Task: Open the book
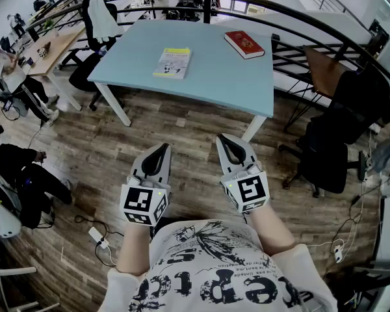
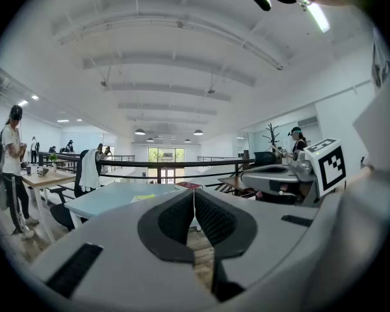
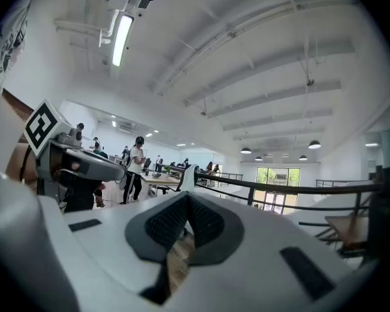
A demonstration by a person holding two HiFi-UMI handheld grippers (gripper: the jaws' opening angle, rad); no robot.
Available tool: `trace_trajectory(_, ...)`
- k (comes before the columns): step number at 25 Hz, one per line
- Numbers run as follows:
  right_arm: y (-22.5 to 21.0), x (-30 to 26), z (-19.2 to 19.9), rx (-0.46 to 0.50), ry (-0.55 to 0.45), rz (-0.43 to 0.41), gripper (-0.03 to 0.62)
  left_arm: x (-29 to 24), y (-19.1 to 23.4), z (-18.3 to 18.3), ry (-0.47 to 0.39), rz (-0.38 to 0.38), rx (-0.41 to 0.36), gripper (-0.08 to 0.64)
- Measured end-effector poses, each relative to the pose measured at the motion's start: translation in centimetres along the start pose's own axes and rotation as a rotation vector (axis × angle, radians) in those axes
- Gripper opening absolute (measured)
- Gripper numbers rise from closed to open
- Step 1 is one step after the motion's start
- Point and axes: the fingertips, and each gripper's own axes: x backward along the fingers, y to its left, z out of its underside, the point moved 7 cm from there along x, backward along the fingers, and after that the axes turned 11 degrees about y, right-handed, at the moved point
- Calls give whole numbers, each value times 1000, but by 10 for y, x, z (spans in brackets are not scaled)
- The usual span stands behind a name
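Observation:
Two closed books lie on the light blue table (image 1: 208,70): a yellow-and-white one (image 1: 172,62) near the middle and a red one (image 1: 244,44) at the far right. My left gripper (image 1: 166,147) and right gripper (image 1: 222,138) hover side by side over the wooden floor, well short of the table, both shut on nothing. In the left gripper view the shut gripper (image 2: 194,191) points at the table (image 2: 110,199), with the yellow book (image 2: 143,197) and red book (image 2: 189,185) small beyond it. The right gripper (image 3: 187,197) shows shut in its own view, aimed past the table.
A black curved railing (image 1: 260,5) runs behind the table. Black office chairs (image 1: 331,155) stand at the right, another chair with a white garment (image 1: 101,18) at the table's far left. People (image 1: 13,77) sit and stand at the left. Cables and a power strip (image 1: 97,237) lie on the floor.

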Motion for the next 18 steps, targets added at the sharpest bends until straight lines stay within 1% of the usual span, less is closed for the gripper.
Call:
trace_trajectory(10, -8, -5, 2, -11, 14, -9, 6, -9, 0, -1, 11, 0, 15, 20)
trace_trajectory(14, -7, -9, 8, -42, 26, -15, 6, -12, 1, 1, 22, 2, 16, 20)
trace_trajectory(18, -6, -21, 12, -74, 46, -39, 8, -17, 9, 3, 34, 0, 30, 20)
